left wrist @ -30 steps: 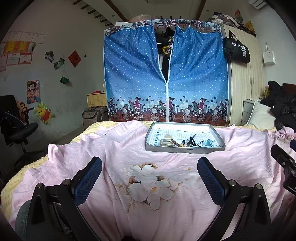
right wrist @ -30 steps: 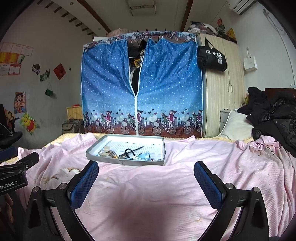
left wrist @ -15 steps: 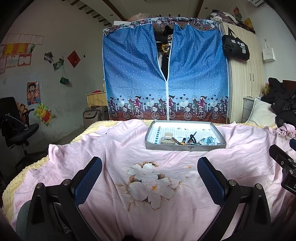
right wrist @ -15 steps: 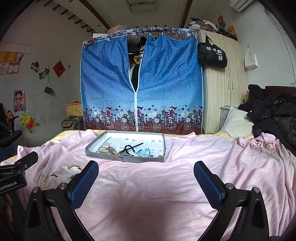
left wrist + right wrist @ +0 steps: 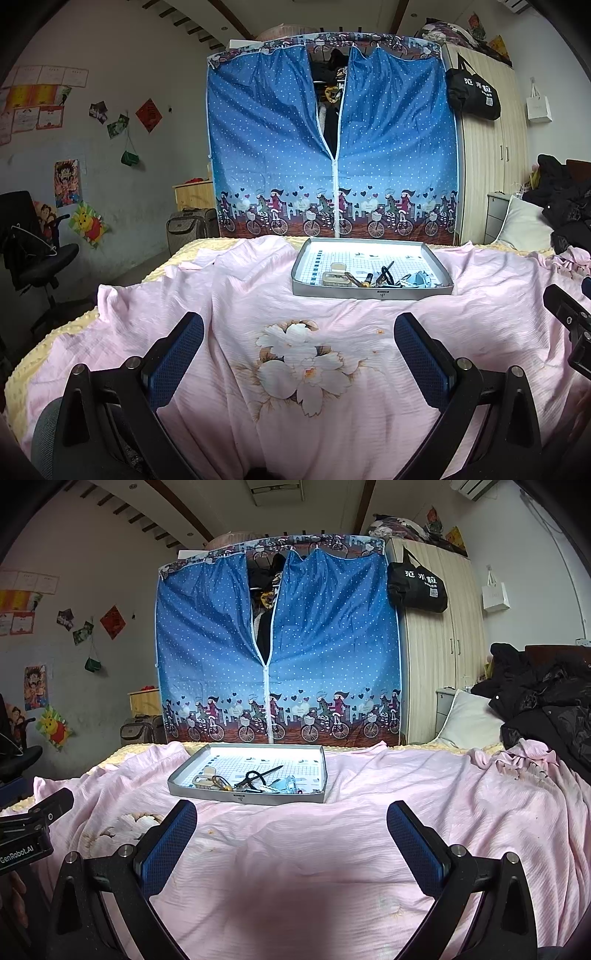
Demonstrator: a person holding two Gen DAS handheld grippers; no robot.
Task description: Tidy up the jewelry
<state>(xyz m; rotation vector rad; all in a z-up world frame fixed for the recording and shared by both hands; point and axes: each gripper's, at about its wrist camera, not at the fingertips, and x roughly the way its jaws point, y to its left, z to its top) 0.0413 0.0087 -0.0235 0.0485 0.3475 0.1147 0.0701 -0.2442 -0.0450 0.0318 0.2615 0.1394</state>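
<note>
Two blue-padded grippers, left (image 5: 298, 349) and right (image 5: 291, 832), both spread wide and empty, above pink flowered bedsheet (image 5: 303, 369). Small jewelry pieces (image 5: 251, 781) heaped in shallow grey rectangular tray (image 5: 243, 797), well ahead on the sheet.

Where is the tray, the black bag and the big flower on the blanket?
tray (image 5: 371, 289): left wrist view, on its grey front wall.
black bag (image 5: 417, 587): right wrist view, on the middle of the bag hanging on the wardrobe.
big flower (image 5: 301, 363): left wrist view, on its pale petals.
</note>
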